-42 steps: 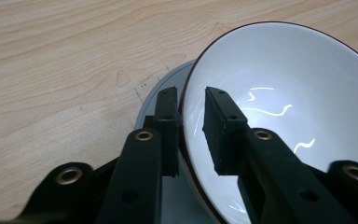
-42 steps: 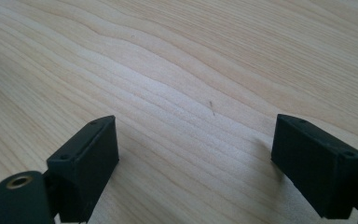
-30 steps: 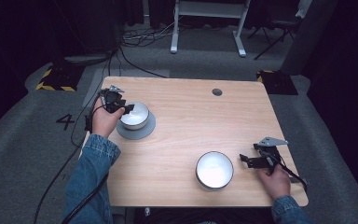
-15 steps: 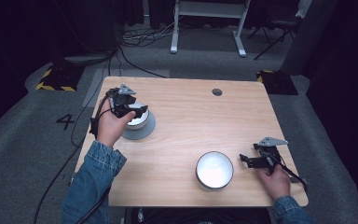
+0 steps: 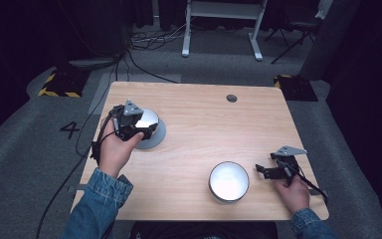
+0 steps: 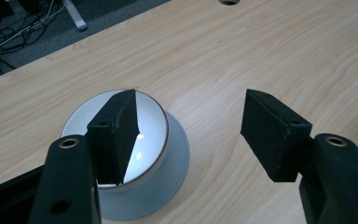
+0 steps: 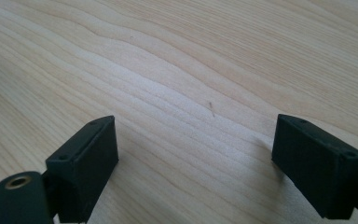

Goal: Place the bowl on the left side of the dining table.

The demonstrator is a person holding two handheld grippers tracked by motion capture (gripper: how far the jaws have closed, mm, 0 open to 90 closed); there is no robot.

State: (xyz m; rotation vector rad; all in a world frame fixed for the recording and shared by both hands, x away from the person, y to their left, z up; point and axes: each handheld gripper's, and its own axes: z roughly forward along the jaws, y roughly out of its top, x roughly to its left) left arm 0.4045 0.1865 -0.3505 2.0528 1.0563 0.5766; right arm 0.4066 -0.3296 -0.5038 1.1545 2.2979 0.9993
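Observation:
A small shiny bowl [image 5: 149,118] sits on a grey saucer [image 5: 160,138] at the table's left. My left gripper [image 5: 147,130] hovers over the bowl's near side. In the left gripper view its jaws have just been opening and my left gripper [image 6: 191,100] stands open, with the bowl [image 6: 151,121] and saucer [image 6: 177,154] below and nothing between the pads. A bigger white bowl [image 5: 229,181] stands near the front edge. My right gripper [image 5: 259,172] rests just right of it, apart from it. In the right gripper view my right gripper [image 7: 193,126] is open over bare wood.
The wooden table [image 5: 204,124] has a round cable hole [image 5: 232,98] at the back right. A cable trails from the left gripper off the table's left edge. Dark floor and a desk frame lie beyond the far edge.
My left hand has pulled back from the bowl's far left side toward the near side and risen, and its jaws stand wider. Both bowls and the right hand have stayed put.

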